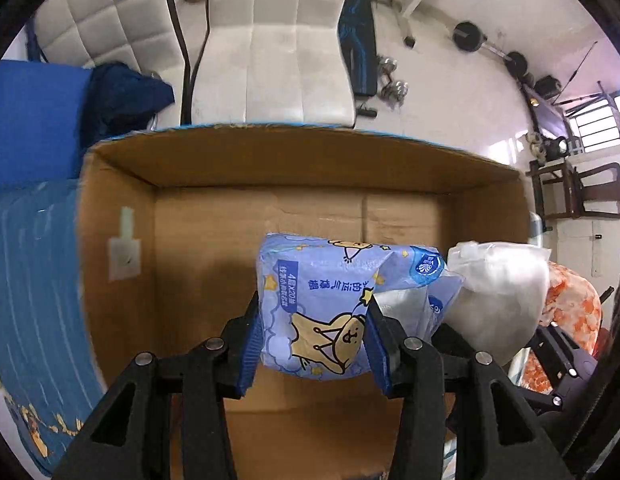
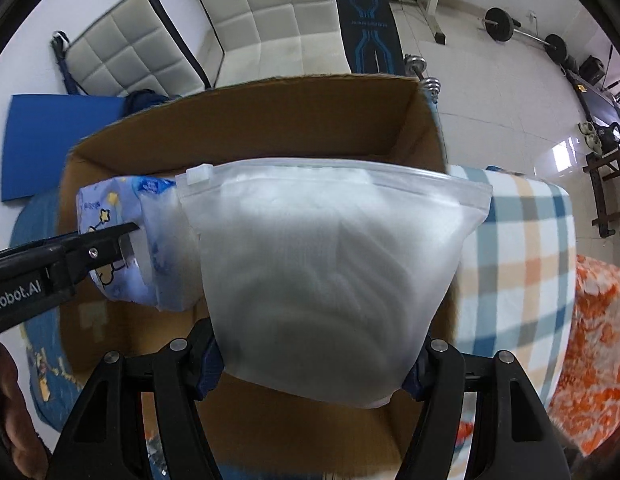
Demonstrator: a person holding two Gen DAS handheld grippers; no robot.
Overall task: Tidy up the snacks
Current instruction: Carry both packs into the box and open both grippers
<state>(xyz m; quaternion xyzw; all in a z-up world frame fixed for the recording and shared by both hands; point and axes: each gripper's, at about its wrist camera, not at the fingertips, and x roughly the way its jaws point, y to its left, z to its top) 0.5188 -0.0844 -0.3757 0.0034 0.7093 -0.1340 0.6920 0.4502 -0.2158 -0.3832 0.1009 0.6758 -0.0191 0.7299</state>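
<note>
My left gripper [image 1: 314,332] is shut on a light-blue cartoon-printed pack [image 1: 322,300], held above the open cardboard box [image 1: 121,168]. My right gripper [image 2: 314,364] is shut on a frosted white zip bag [image 2: 330,264], which hangs over the same box [image 2: 245,120]. The two packs hang side by side and seem to touch. In the left wrist view the zip bag [image 1: 498,292] shows to the right of the blue pack. In the right wrist view the blue pack [image 2: 121,224] and the left gripper's finger [image 2: 105,240] show at the left. The box floor below looks bare.
The box rests on a surface with a blue printed cloth [image 1: 29,280], a plaid blanket [image 2: 522,264] and an orange-white fabric [image 2: 598,344]. Behind stand white padded chairs [image 1: 277,48], a blue mat [image 1: 25,116] and gym weights [image 1: 470,36] on the tiled floor.
</note>
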